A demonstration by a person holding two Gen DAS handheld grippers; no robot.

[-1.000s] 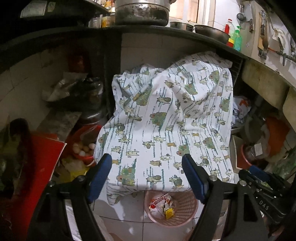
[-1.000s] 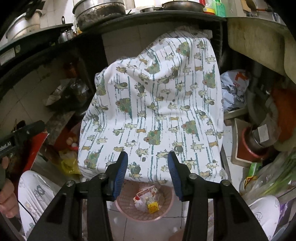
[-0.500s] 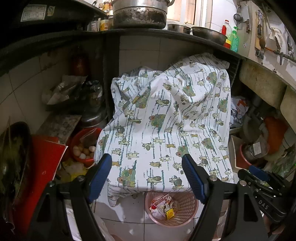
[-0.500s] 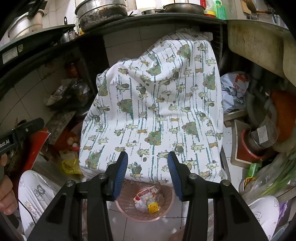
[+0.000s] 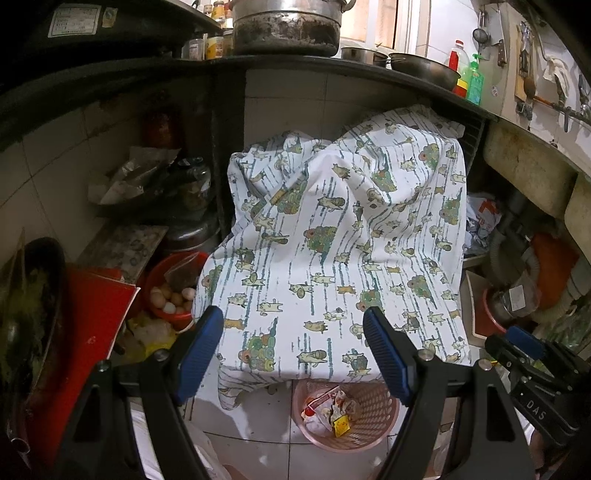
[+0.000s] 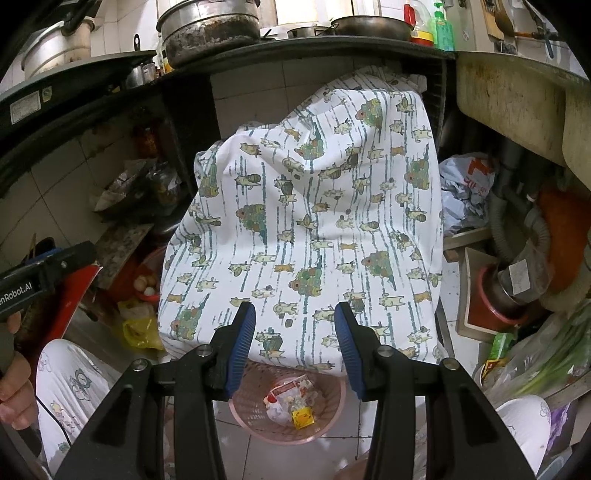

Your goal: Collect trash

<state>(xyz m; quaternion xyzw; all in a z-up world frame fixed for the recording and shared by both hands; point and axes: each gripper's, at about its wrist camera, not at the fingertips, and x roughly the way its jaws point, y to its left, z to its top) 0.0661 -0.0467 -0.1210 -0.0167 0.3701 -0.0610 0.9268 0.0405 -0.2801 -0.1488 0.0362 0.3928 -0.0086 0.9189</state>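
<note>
**Trash basket waits under the printed cloth**

While both grippers hover, the left gripper (image 5: 293, 349) and right gripper (image 6: 295, 338) have fingers spread, empty. A pink basket (image 6: 255, 424) of wrappers (image 6: 288, 400) sits on the floor, partly under the cloth (image 5: 343, 240).

- From my left wrist view, a dark countertop (image 5: 332, 68) runs across 12 o'clock, over a white-tiled wall (image 5: 288, 107).
- I see a blackened metal pot (image 5: 286, 26) standing on that counter at 12 o'clock; a shallow pan (image 5: 424, 68) sits at 1 o'clock, a green bottle (image 5: 474, 79) just beside it.
- A patterned cloth (image 5: 343, 243) hangs from the counter edge, filling the centre.
- The floor (image 5: 255, 417) at 6 o'clock is pale tile with dark grout.
- At 9 o'clock I note tiled wall (image 5: 48, 177) and cluttered storage below it.
- At 2 o'clock, a stained sink basin (image 5: 524, 170) has pipes beneath.
- Lighting is brightest near a window area (image 5: 376, 18) at 12 o'clock.
</note>
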